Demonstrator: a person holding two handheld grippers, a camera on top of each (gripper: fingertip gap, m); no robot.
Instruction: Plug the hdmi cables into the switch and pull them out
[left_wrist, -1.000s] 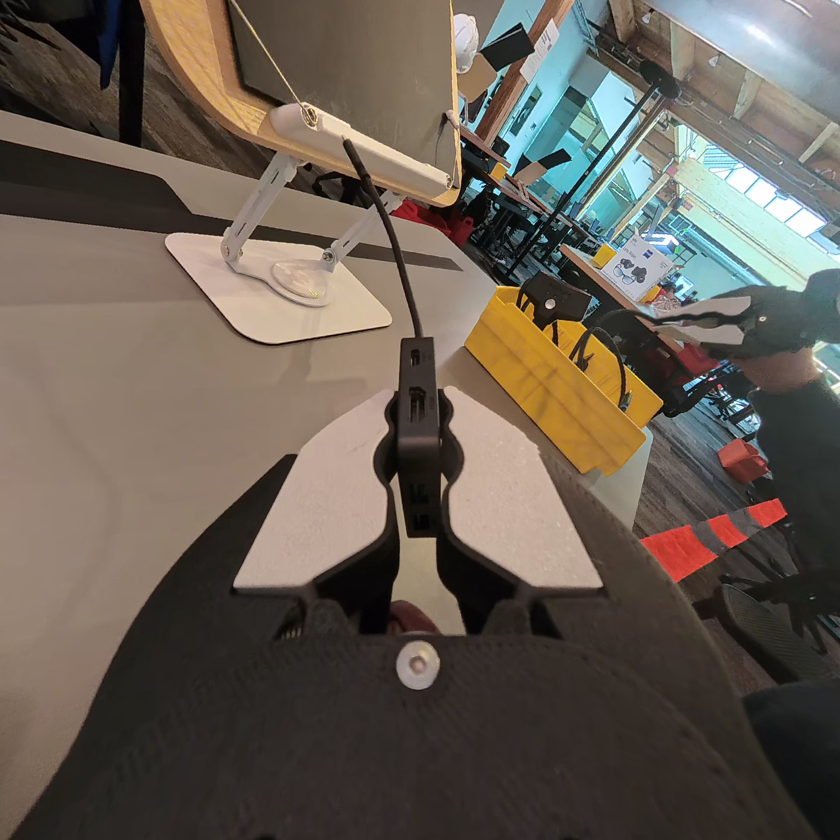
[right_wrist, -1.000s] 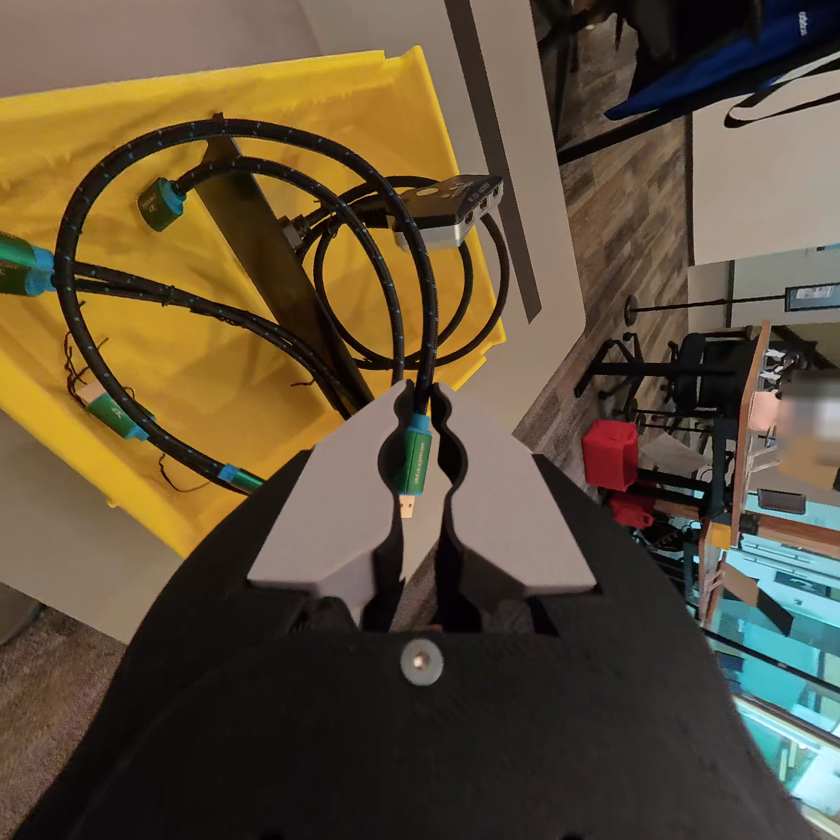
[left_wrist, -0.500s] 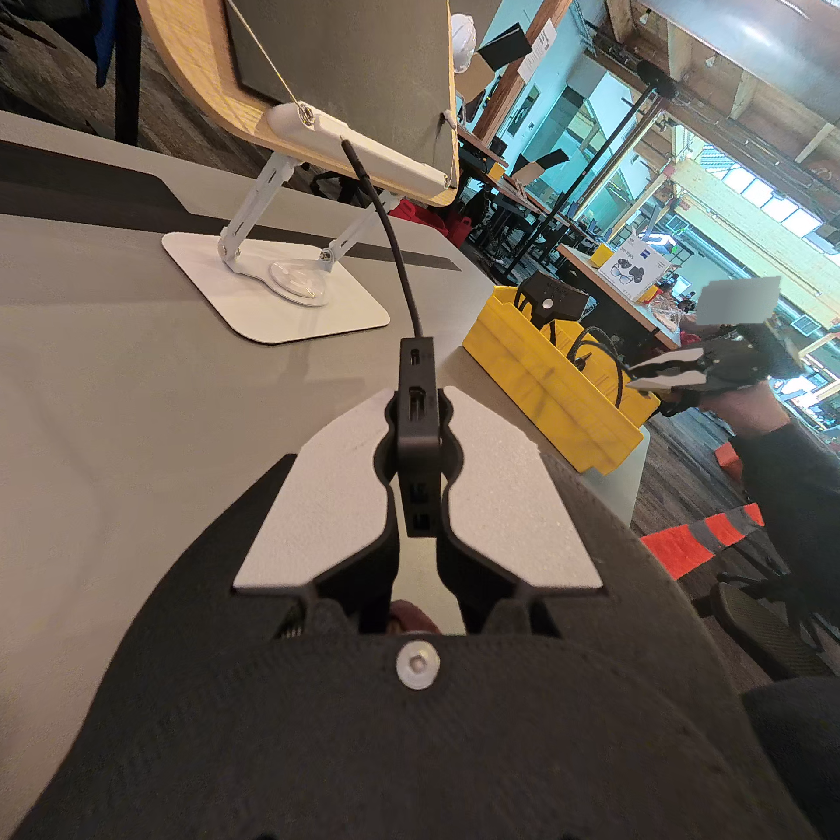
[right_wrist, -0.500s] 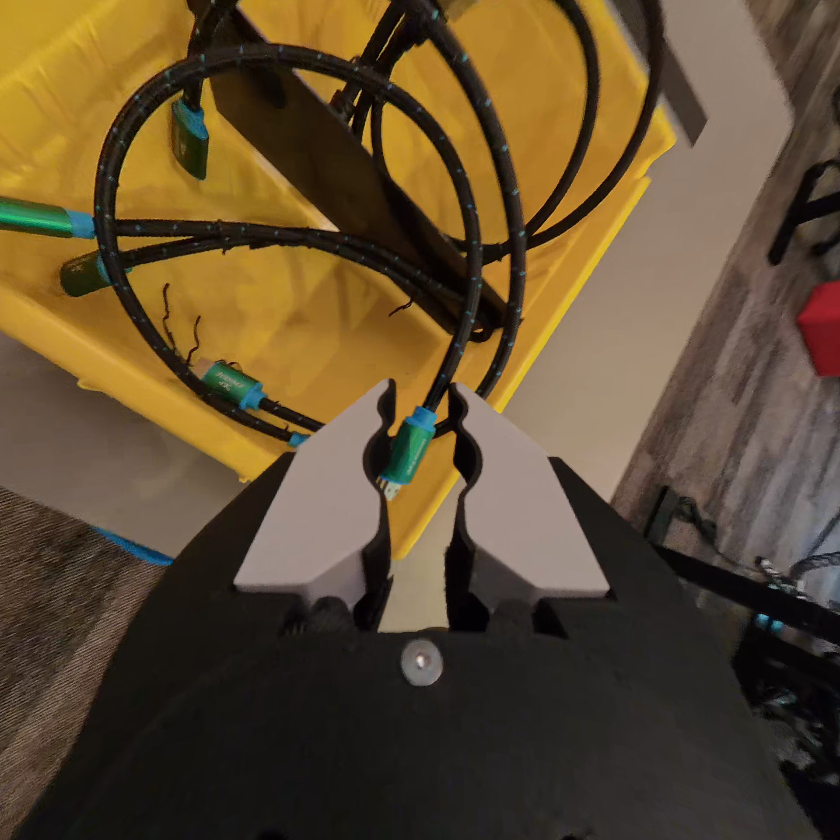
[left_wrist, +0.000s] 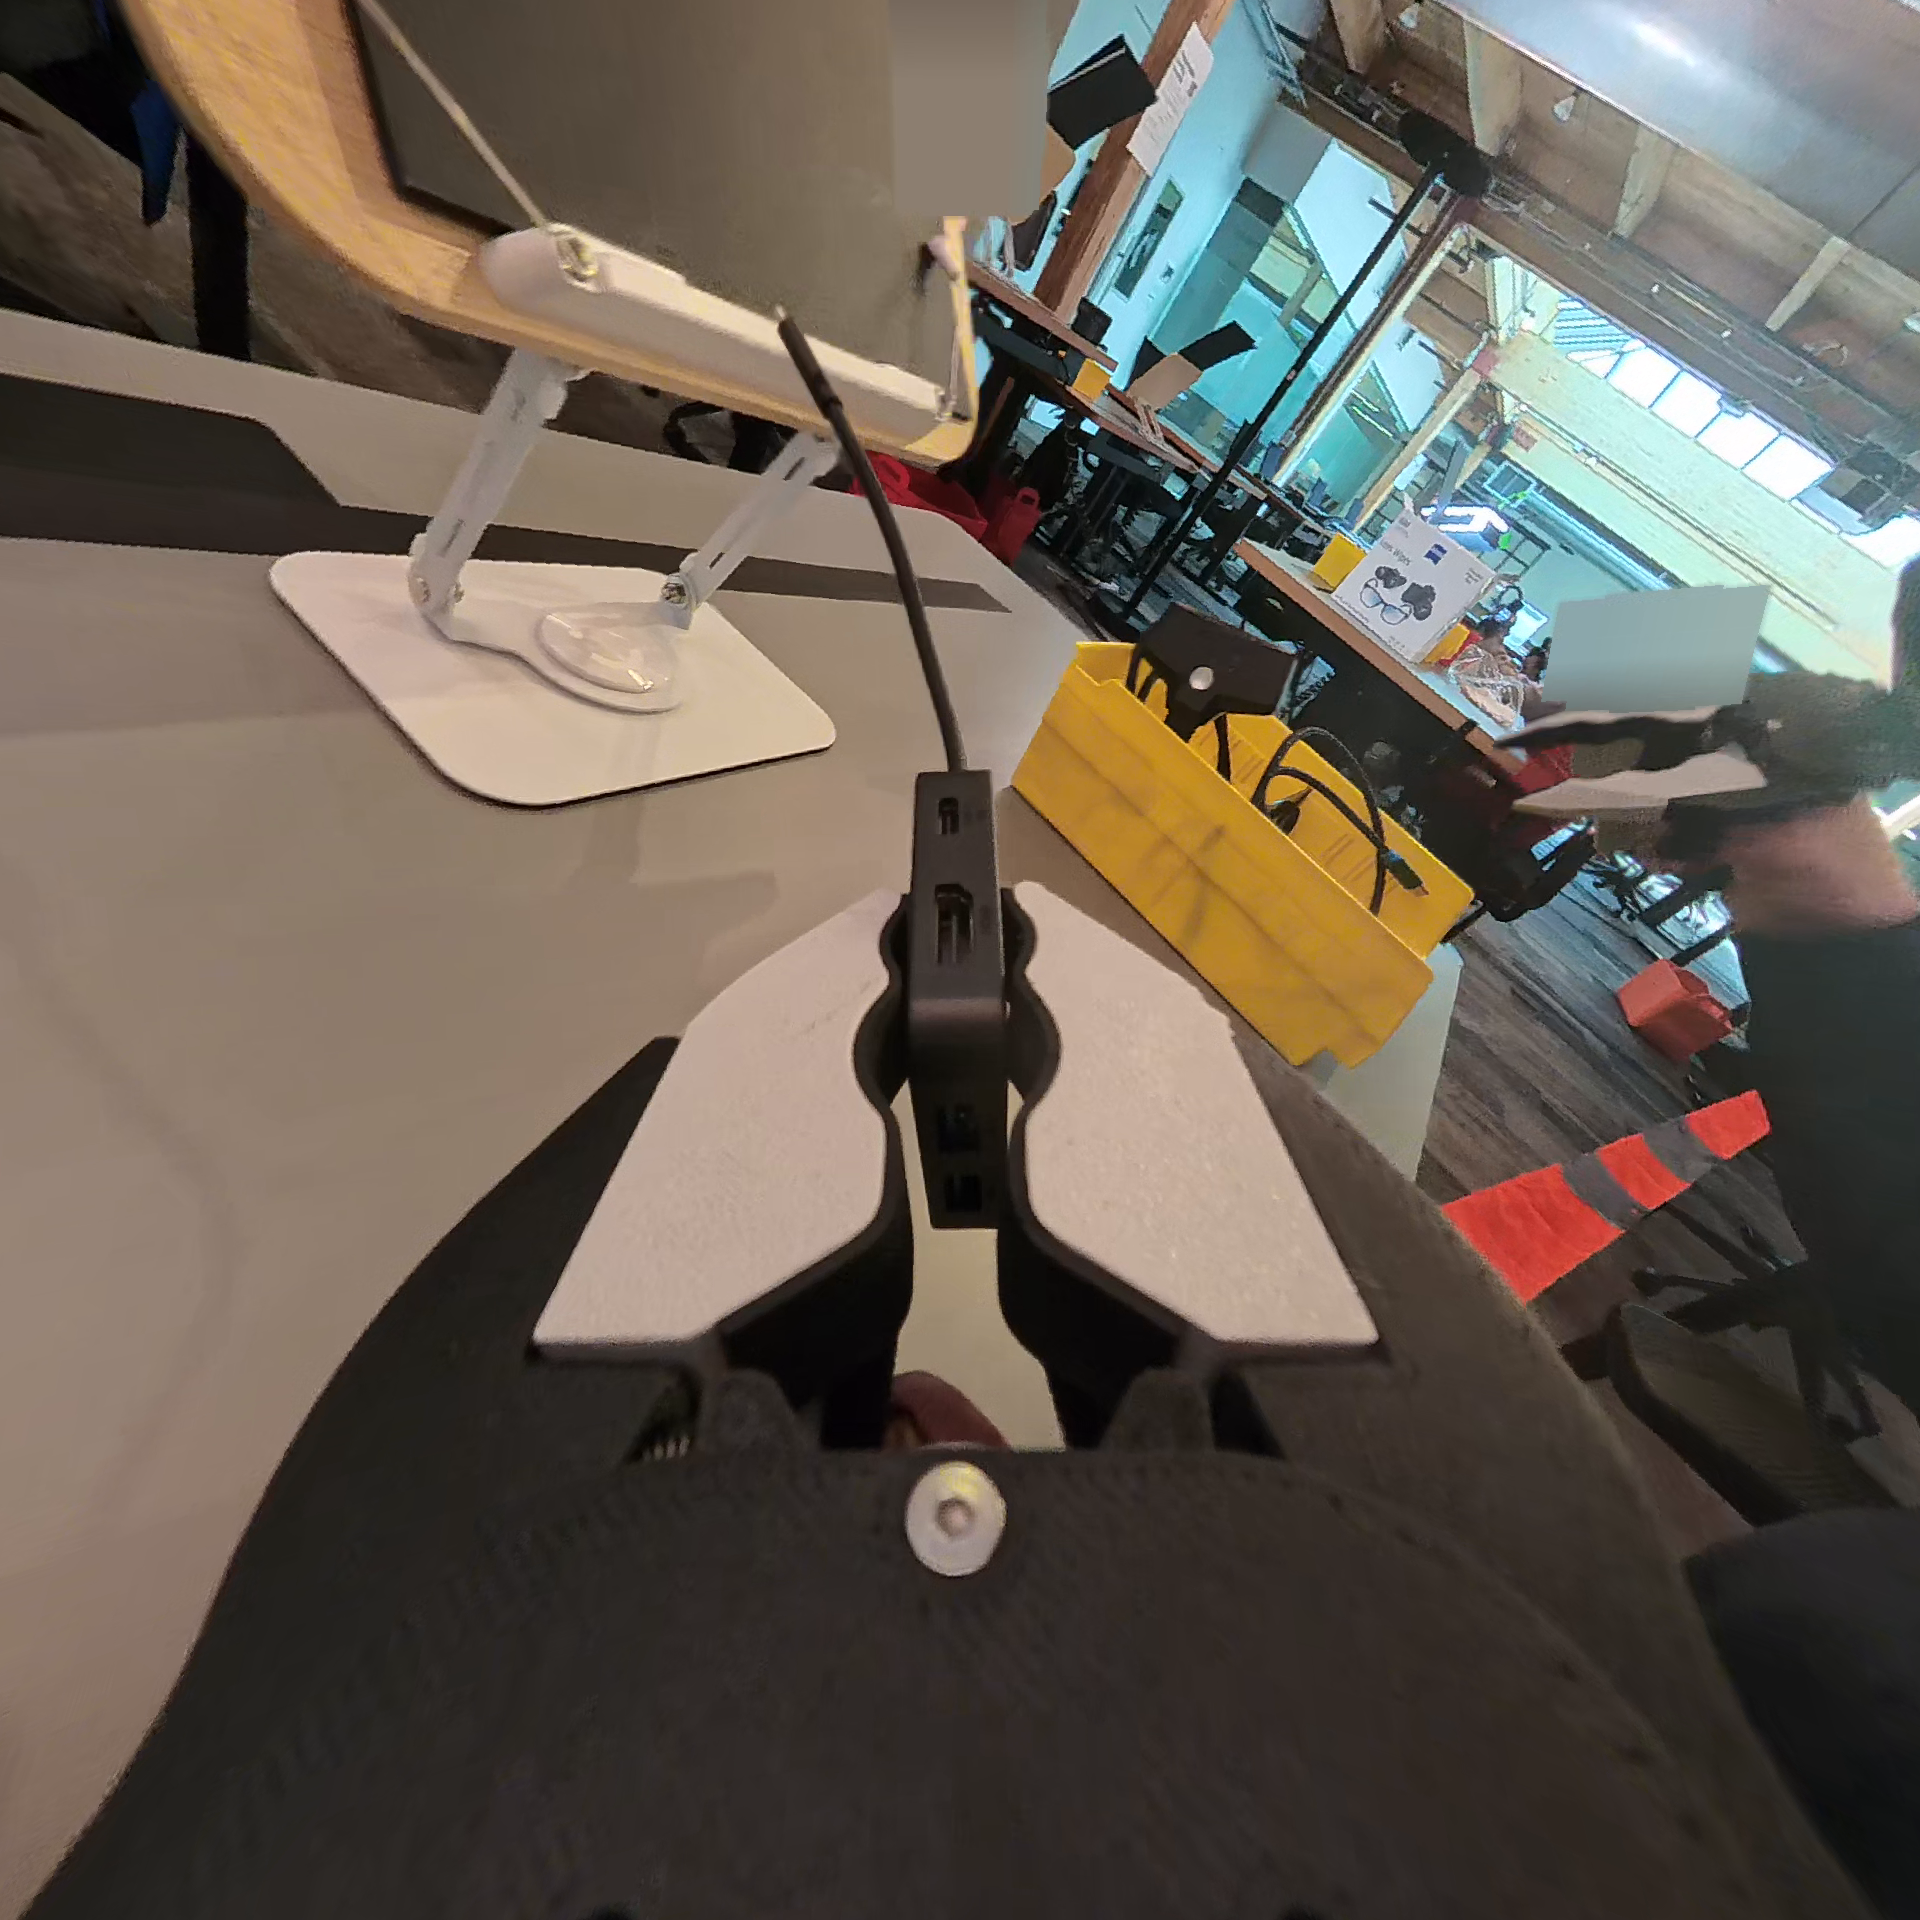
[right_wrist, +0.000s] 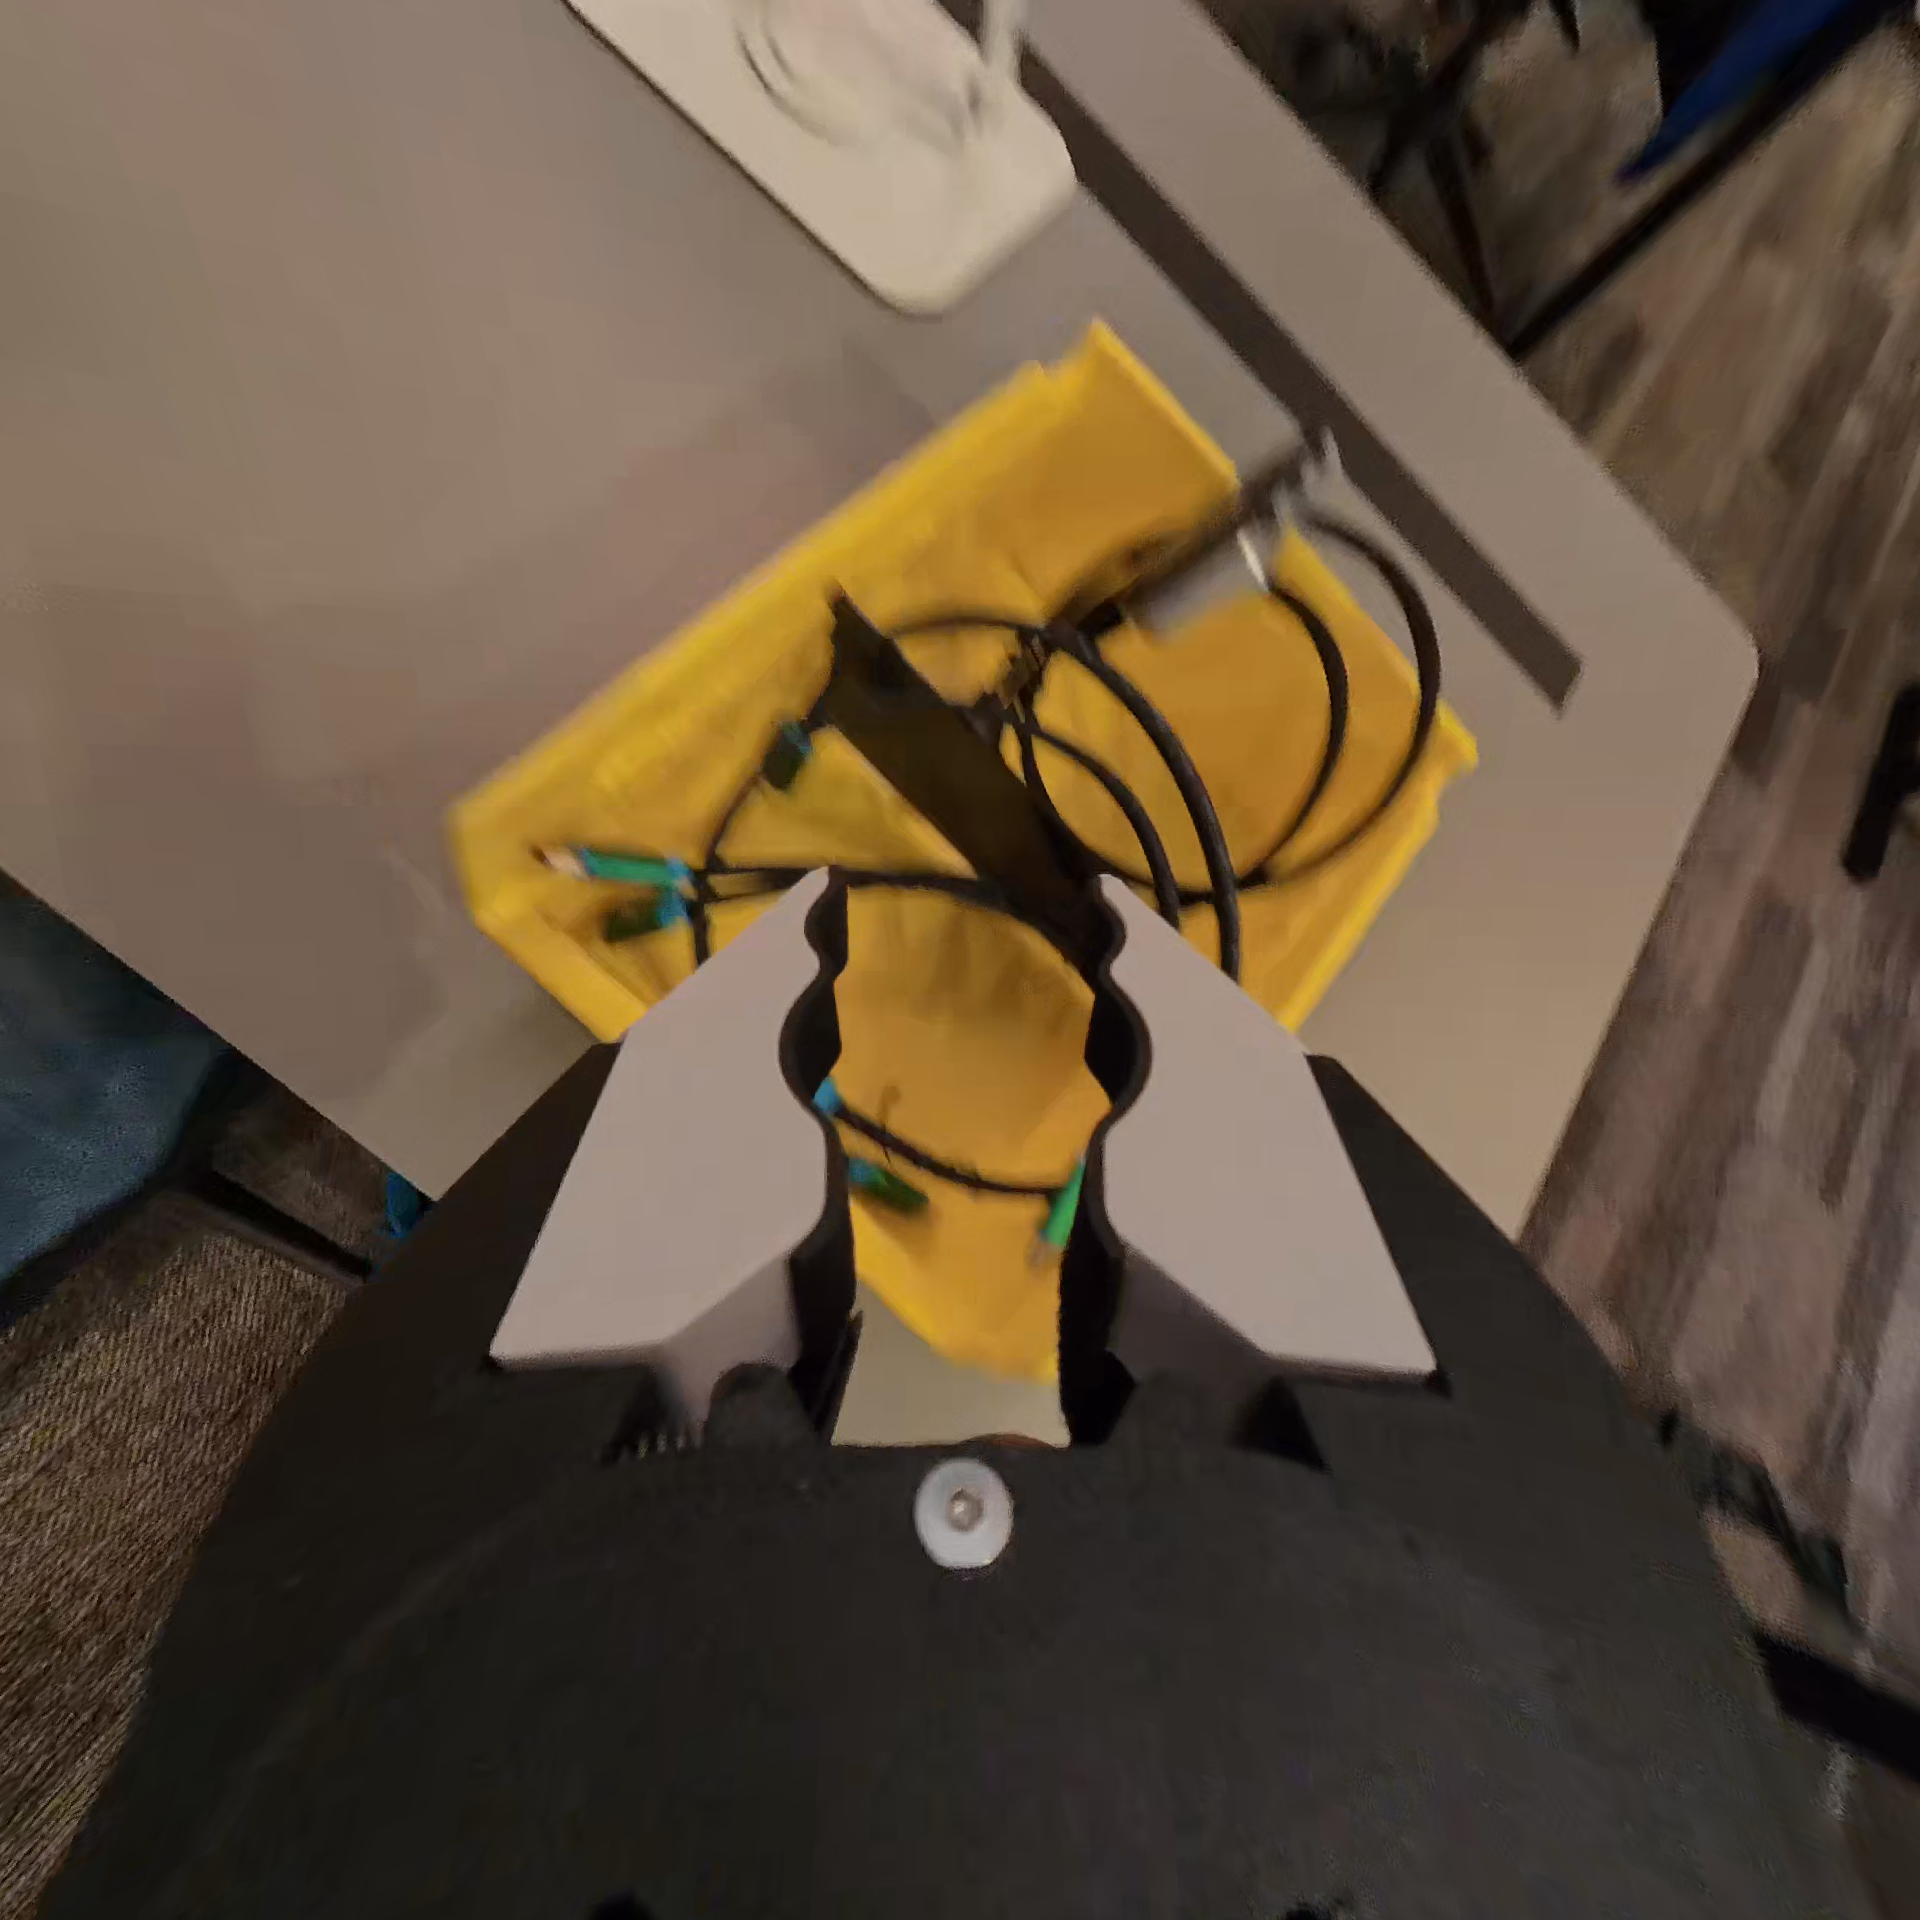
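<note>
Released cable (right_wrist: 935, 1169), right claw (right_wrist: 966, 904) empty.

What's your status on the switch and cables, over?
Left gripper shut on the black switch, held above the table. Right gripper open, empty, above the yellow bin. HDMI cables all in the bin. Nothing plugged in.

**Materials and finishes in front of you**

Your left gripper (left_wrist: 956, 961) has matt black, grainy printed plastic and rough white pads (left_wrist: 769, 1122), with a shiny metal screw (left_wrist: 954, 1519). It pinches a matt black plastic switch box (left_wrist: 956, 997). The smooth grey table (left_wrist: 208, 935) carries a glossy yellow plastic bin (right_wrist: 966, 561) of braided black cables with green metallic plugs (right_wrist: 1060, 1210), a smooth white stand base (left_wrist: 582, 727) and a pale wood-edged board (left_wrist: 281, 156).
</note>
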